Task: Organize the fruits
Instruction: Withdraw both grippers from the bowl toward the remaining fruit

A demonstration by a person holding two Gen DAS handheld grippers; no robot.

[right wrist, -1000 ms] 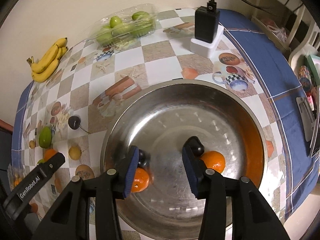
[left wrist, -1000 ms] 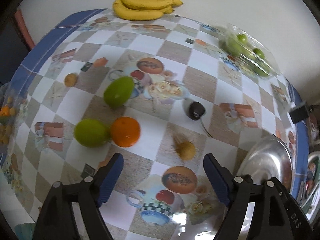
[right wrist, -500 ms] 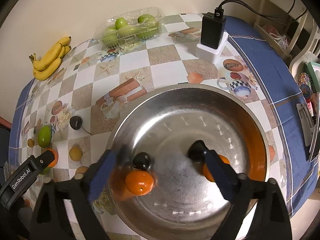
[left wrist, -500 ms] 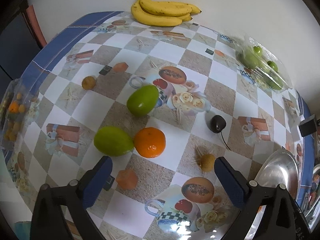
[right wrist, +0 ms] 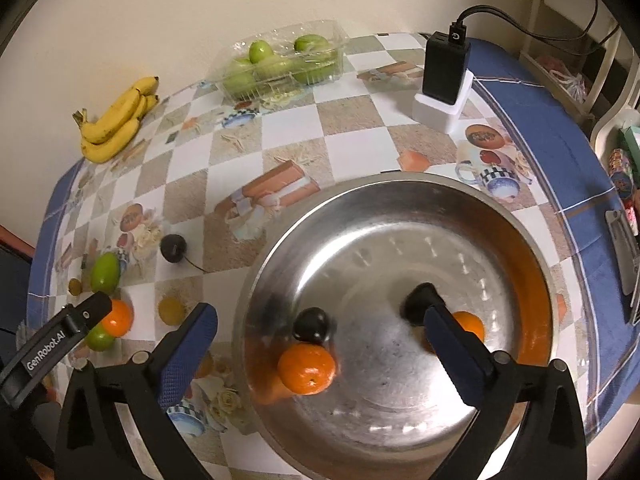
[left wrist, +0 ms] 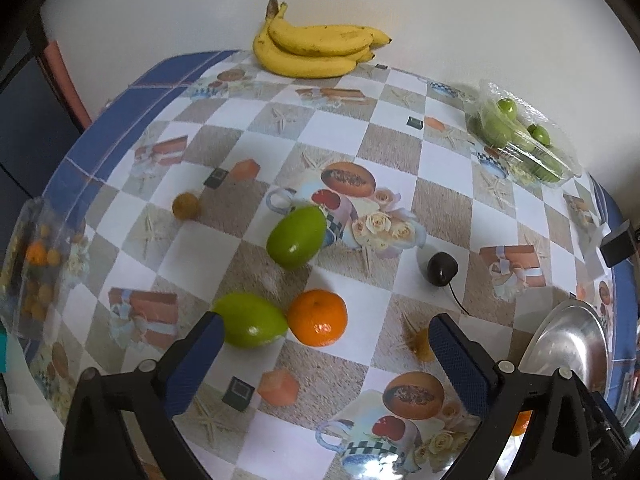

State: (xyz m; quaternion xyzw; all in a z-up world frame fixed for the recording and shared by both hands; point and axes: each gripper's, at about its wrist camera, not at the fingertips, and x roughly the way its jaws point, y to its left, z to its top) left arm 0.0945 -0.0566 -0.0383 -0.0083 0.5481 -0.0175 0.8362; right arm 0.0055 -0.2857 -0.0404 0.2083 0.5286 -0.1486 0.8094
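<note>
Left claw (left wrist: 322, 354): spread wide over the checked oilcloth desk (left wrist: 448, 160), nothing between the blue pads, jaws just opened further. Just ahead of the gap, slightly toward its left pad: round orange mandarin (left wrist: 317, 317), stem dimple turned up, no long axis to speak of. Touching that mandarin on its left: smooth green oval fruit (left wrist: 253, 325), long axis lying across the view, nearly level with the line between the pads, its left end tucked against the left pad. Farther out, well apart: second green oval fruit (left wrist: 296, 237), long axis slanted up to the right. Off to the right: dark round cherry-like fruit with a thin stalk (left wrist: 441, 269), stalk trailing toward the claw. Partly hidden behind the right pad: small yellow-brown round fruit (left wrist: 422, 345).

Right claw (right wrist: 320, 340): also wide and empty, jaws just opened, hanging over the shiny steel bowl (right wrist: 400, 188). In the bowl below it: one orange mandarin (right wrist: 306, 368), a dark round fruit (right wrist: 312, 324) touching it above; another orange and a dark shape half hidden by the right pad.

Probably nearer to the loose fruit on the desk: the left claw, with the mandarin the straightest reach; the oval beside it likely needs a grip across its short width.
</note>
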